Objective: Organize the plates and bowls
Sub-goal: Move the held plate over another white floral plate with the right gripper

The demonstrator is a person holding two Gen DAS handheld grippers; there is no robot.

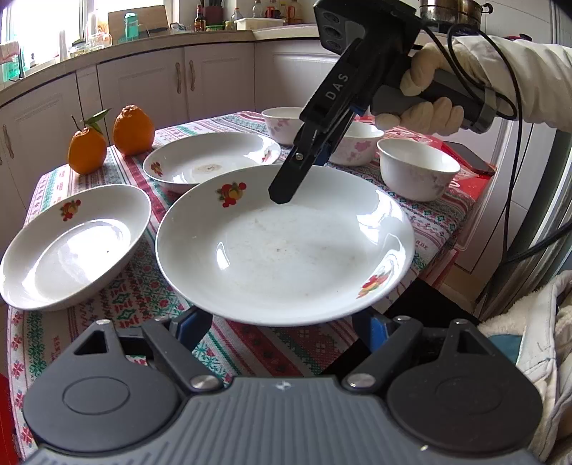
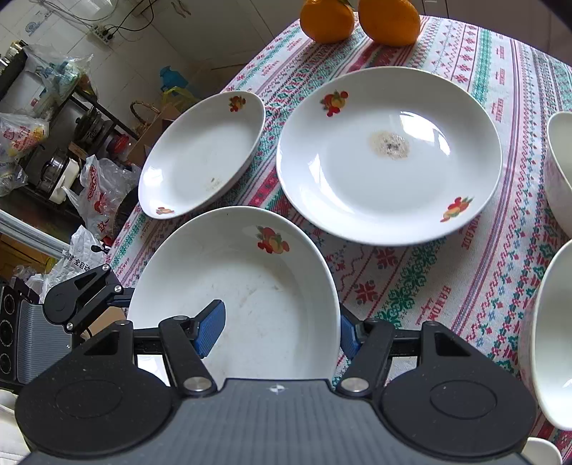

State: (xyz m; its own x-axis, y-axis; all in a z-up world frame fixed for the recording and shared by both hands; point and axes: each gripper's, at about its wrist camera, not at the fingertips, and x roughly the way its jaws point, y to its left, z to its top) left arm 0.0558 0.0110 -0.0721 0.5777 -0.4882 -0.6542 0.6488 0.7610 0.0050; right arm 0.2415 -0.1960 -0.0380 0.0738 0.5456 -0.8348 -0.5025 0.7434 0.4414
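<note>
Three white plates with fruit prints lie on the patterned tablecloth. The nearest plate [image 1: 286, 246] [image 2: 236, 300] is between both grippers. My right gripper [image 2: 279, 331] straddles its far rim with one blue pad [image 2: 211, 331] inside and one outside, jaws open; it also shows in the left wrist view [image 1: 286, 189], its tip over the plate. My left gripper [image 1: 282, 327] is open with the plate's near rim between its fingers. A second plate [image 1: 75, 246] [image 2: 203, 153] lies left, a third [image 1: 211, 157] [image 2: 389, 153] behind. Three small white bowls [image 1: 416, 168] stand at the back right.
Two oranges [image 1: 107, 139] [image 2: 357, 18] sit at the table's far left corner. A red phone [image 1: 472, 157] lies beside the bowls. Kitchen cabinets [image 1: 143, 82] stand behind. Bags and a shelf [image 2: 53, 143] clutter the floor beside the table. A white jacket [image 1: 547, 357] is at right.
</note>
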